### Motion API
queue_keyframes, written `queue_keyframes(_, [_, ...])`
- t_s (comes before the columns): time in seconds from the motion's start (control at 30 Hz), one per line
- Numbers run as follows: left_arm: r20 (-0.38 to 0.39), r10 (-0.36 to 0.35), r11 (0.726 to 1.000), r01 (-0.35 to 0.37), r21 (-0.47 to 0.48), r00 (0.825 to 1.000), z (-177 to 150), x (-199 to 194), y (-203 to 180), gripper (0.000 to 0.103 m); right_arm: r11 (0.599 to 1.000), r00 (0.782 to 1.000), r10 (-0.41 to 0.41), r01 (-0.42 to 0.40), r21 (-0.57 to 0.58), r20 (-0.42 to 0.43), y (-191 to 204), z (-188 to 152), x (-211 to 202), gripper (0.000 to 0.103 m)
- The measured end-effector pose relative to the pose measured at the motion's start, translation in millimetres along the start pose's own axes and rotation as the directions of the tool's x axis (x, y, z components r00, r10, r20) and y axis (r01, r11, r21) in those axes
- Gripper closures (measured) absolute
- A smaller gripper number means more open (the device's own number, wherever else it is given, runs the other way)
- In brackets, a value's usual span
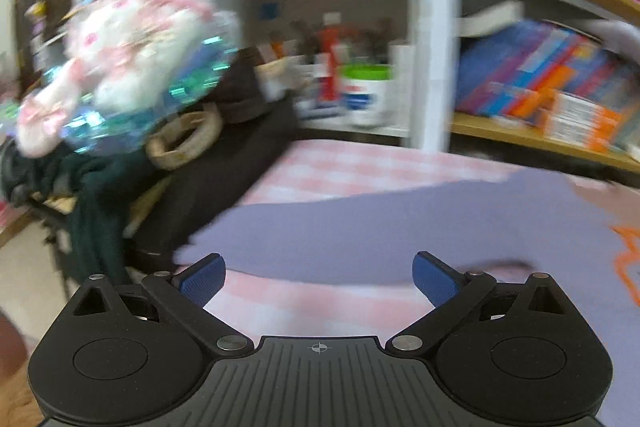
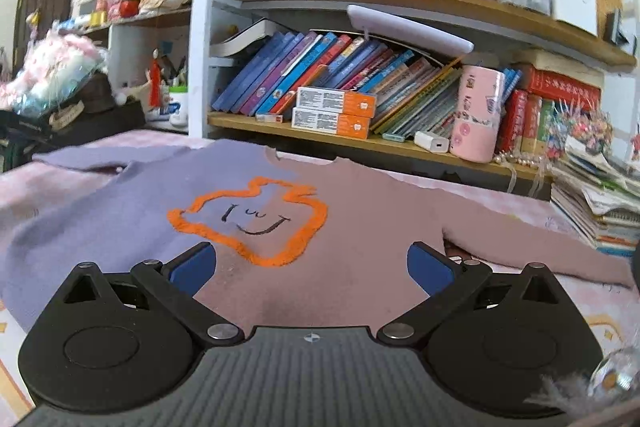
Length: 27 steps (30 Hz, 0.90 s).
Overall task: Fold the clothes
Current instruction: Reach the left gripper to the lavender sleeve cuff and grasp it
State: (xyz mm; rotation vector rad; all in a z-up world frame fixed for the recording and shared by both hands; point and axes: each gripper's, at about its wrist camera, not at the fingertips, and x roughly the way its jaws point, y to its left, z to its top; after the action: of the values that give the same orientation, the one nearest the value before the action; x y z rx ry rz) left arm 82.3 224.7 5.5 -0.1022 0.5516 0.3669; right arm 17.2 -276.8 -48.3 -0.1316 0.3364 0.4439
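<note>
Lilac and flat, the sweater point(image 2: 132, 211) lies spread across the pink checked bed cover point(image 1: 340, 167), its orange outlined face point(image 2: 256, 219) up and its collar toward the bookshelf point(image 2: 360, 139) along the far edge. Right tongs point(image 2: 311, 269) hover over its lower middle, jaws wide apart and empty. Left tongs point(image 1: 319, 279) hang over the sleeve side, equally spread, gripping nothing.

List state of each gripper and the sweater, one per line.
left gripper: open, holding nothing, over the sweater's left side.
right gripper: open, holding nothing, over the sweater's front.
sweater: spread flat on the bed, front up, sleeves out, unfolded.
bedsheet: covers the bed under the sweater.
</note>
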Motion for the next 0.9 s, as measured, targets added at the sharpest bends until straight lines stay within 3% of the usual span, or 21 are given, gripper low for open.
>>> queue_keyframes(0.1, [-0.042, 0.055, 0.993, -0.059, -0.103, 0.998, 9, 19, 29, 0.008, 1.0, 1.0, 0.003, -0.003, 0.031, 0.001, -5, 0, 0, 0.0])
queue_keyframes(0.17, [-0.081, 0.054, 0.983, -0.068, -0.168, 0.995, 12, 31, 45, 0.012, 1.0, 1.0, 0.008, -0.008, 0.025, -0.003, -4, 0, 1, 0.0])
queue_keyframes(0.3, [-0.135, 0.031, 0.945, -0.073, -0.318, 0.99, 10, 48, 67, 0.035, 1.0, 1.0, 0.016, -0.016, 0.008, -0.003, -1, 1, 1, 0.0])
queue_keyframes(0.33, [-0.142, 0.026, 0.935, -0.074, -0.346, 0.99, 9, 52, 70, 0.037, 1.0, 1.0, 0.016, -0.016, 0.01, -0.002, -1, 1, 1, 0.0])
queue_keyframes(0.47, [-0.143, 0.044, 0.913, -0.098, -0.397, 0.989, 9, 57, 74, 0.045, 1.0, 1.0, 0.014, -0.014, 0.023, -0.003, -3, 0, 1, 0.0])
queue_keyframes(0.6, [-0.129, 0.036, 0.882, -0.092, -0.461, 0.991, 8, 59, 80, 0.067, 1.0, 1.0, 0.013, -0.013, 0.02, -0.006, -3, 0, 1, 0.0])
queue_keyframes(0.7, [-0.112, 0.008, 0.854, -0.065, -0.516, 0.994, 8, 60, 82, 0.069, 1.0, 1.0, 0.011, -0.011, 0.016, -0.009, -2, 0, 2, 0.0])
queue_keyframes(0.8, [-0.086, -0.076, 0.827, 0.015, -0.561, 0.993, 5, 58, 75, 0.068, 1.0, 1.0, 0.01, -0.01, 0.016, -0.008, -2, 1, 2, 0.0])
queue_keyframes(0.9, [-0.093, -0.087, 0.824, 0.019, -0.566, 0.992, 5, 58, 68, 0.065, 1.0, 1.0, 0.012, -0.011, 0.013, -0.013, -1, 1, 3, 0.0])
